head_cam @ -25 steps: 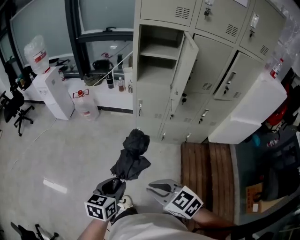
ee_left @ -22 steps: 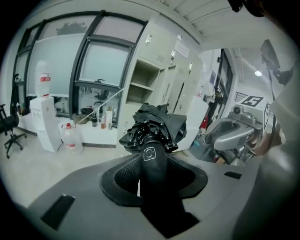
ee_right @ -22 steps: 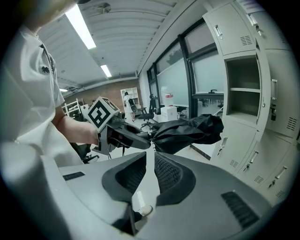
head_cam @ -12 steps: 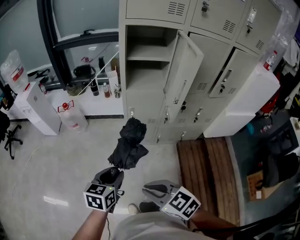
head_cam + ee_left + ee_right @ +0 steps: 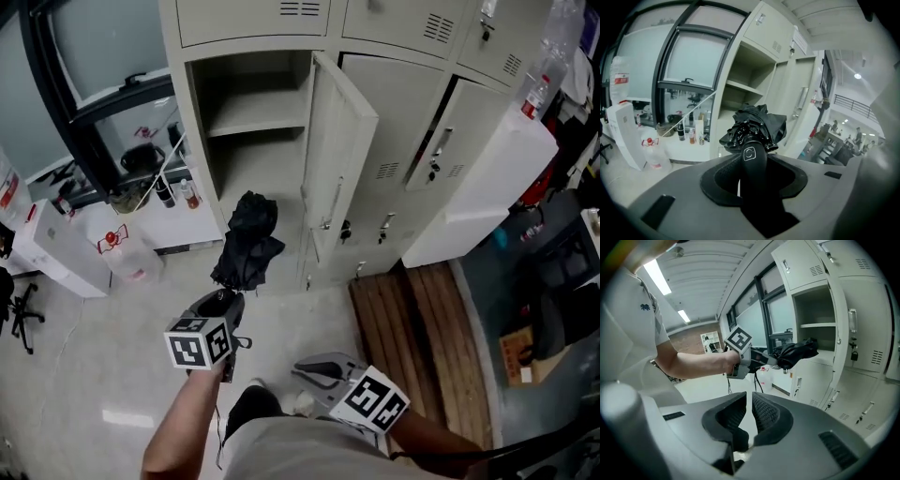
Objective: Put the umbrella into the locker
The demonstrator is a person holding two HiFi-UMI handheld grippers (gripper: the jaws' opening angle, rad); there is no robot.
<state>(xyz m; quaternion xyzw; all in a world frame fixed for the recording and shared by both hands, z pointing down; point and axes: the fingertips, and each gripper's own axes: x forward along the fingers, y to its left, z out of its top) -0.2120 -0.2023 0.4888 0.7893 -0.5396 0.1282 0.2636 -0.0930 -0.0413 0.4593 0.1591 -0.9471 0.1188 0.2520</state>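
The carry to the locker [image 5: 194, 141] is in hand; the left gripper [image 5: 225, 300] is clamped on the handle of the folded black umbrella [image 5: 248, 246], which sticks out in the air in front of the open compartment, under its shelf [image 5: 258, 114] and apparently not yet inside; the right gripper [image 5: 317, 371] hangs low with its jaws almost together and nothing between them; the door [image 5: 339, 173] stands open to the right. Next, I judge, the canopy end has to go in below the shelf, clear of the door edge, before release. Against a second earlier, the locker looms nearer and the umbrella now overlaps its opening rather than the floor.
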